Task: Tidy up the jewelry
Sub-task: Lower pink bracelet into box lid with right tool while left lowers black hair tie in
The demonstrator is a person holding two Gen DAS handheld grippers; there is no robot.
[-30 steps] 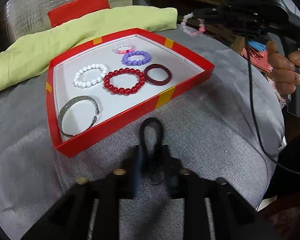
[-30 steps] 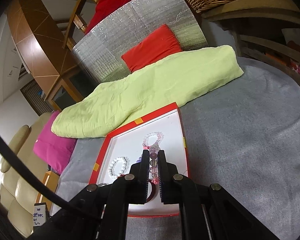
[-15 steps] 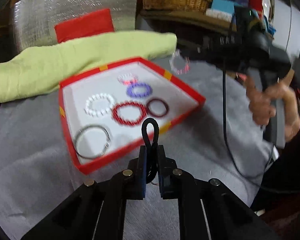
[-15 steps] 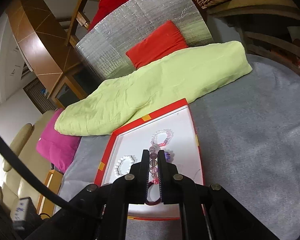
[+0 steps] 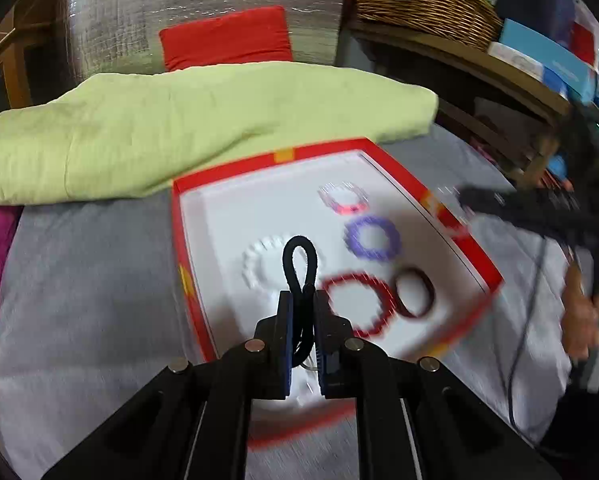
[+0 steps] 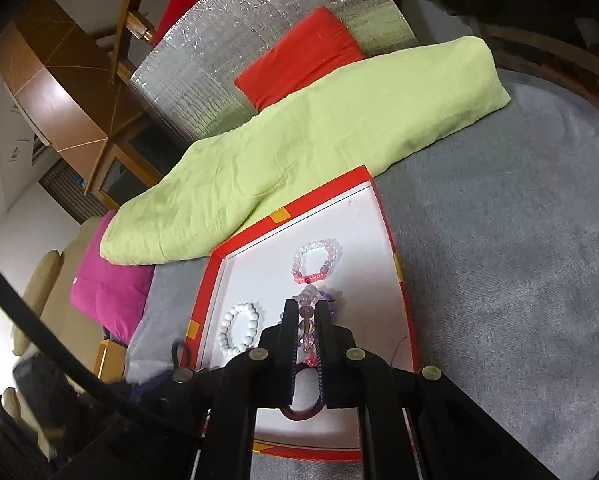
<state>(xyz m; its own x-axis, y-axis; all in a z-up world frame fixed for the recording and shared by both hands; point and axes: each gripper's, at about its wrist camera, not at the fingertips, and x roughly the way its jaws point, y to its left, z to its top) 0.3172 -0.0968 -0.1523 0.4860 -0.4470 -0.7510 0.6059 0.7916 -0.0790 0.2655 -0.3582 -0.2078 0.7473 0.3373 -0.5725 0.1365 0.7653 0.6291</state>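
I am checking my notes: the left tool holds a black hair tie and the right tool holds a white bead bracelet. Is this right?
Not quite. In the right wrist view the right tool holds a pink and clear bead bracelet; the white bracelet lies in the red tray. The left tool does hold the black hair tie.

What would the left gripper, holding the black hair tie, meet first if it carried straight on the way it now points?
Probably the white bead bracelet in the red tray: the left gripper and black hair tie point at it, though blur leaves depth uncertain.
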